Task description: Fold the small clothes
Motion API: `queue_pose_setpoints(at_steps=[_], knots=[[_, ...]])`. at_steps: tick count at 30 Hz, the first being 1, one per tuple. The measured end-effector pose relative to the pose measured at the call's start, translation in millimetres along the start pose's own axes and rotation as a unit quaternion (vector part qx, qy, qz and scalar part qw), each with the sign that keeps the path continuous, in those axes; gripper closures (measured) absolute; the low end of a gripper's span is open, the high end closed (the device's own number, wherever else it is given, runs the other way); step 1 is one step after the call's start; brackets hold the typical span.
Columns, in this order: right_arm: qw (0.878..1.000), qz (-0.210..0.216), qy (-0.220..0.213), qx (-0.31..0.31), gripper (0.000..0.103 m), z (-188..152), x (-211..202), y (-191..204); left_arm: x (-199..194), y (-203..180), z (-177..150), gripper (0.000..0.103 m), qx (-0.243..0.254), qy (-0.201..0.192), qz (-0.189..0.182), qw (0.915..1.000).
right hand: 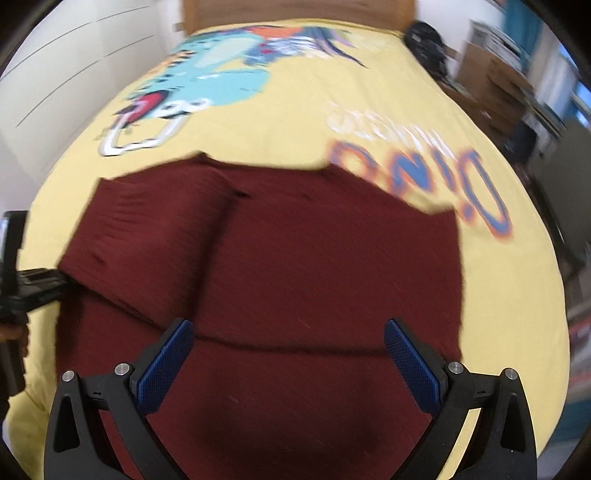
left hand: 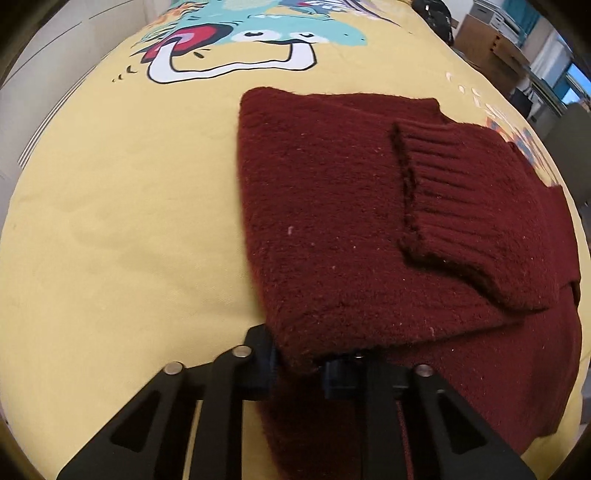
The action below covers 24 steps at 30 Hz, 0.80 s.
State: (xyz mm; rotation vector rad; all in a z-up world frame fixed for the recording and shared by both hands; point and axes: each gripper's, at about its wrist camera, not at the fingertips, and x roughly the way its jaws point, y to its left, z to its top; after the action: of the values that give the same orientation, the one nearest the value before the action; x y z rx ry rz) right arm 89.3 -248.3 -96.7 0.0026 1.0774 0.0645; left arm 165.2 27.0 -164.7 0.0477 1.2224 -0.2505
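A dark red knit sweater (left hand: 332, 206) lies on a yellow bedspread (left hand: 122, 206) with a dinosaur print. A folded part lies over its left side, and a ribbed cuff (left hand: 454, 192) rests on top. My left gripper (left hand: 299, 365) is shut on the near edge of that folded part. In the right wrist view the sweater (right hand: 314, 266) fills the middle, blurred. My right gripper (right hand: 288, 332) is open and empty just above it, blue pads (right hand: 166, 365) wide apart. The left gripper (right hand: 33, 284) shows at the sweater's left edge.
The bed's wooden headboard (right hand: 295, 11) is at the far end. A dark bag (right hand: 424, 37) sits at the bed's far right corner. Cardboard boxes and shelves (right hand: 495, 74) stand to the right of the bed. A white wall (right hand: 55, 55) runs along the left.
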Motion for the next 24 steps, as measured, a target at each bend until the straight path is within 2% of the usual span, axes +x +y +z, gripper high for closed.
queue_pose_setpoints(at_steps=[5, 8, 12, 18, 20, 21, 23, 24], knots=[[0.997, 0.03, -0.018, -0.073, 0.001, 43.8, -2.0, 58.0, -1.6, 11.6, 0.2, 0.092, -0.014, 0.008, -0.017, 0.9997], [0.991, 0.05, 0.0, -0.123, 0.001, 59.7, 11.6, 97.4, 0.1, 19.0, 1.0, 0.092, -0.008, 0.014, -0.015, 0.9998], [0.98, 0.058, 0.026, -0.188, 0.001, 64.1, 41.0, 144.0, 4.8, 18.1, 8.3, 0.092, -0.01, 0.018, -0.014, 0.9997], [0.968, 0.054, 0.071, -0.233, 0.009, 55.0, 83.9, 176.1, 6.9, 5.2, 16.0, 0.092, 0.003, 0.019, -0.004, 0.9998], [0.968, 0.038, 0.077, -0.237, 0.03, 52.2, 96.0, 179.6, 6.6, 3.7, 14.2, 0.092, 0.003, 0.021, -0.006, 0.9998], [0.969, 0.033, 0.079, -0.232, 0.048, 52.0, 99.4, 179.0, 5.7, 5.3, 14.3, 0.092, 0.002, 0.021, -0.008, 0.9997], [0.973, 0.035, 0.087, -0.209, 0.056, 54.8, 106.2, 172.5, 14.7, 10.5, 15.0, 0.092, 0.002, 0.022, -0.01, 0.9997], [0.975, 0.04, 0.084, -0.203, 0.072, 55.9, 105.7, 168.6, 15.1, 13.2, 15.5, 0.091, 0.003, 0.023, -0.01, 0.9997]])
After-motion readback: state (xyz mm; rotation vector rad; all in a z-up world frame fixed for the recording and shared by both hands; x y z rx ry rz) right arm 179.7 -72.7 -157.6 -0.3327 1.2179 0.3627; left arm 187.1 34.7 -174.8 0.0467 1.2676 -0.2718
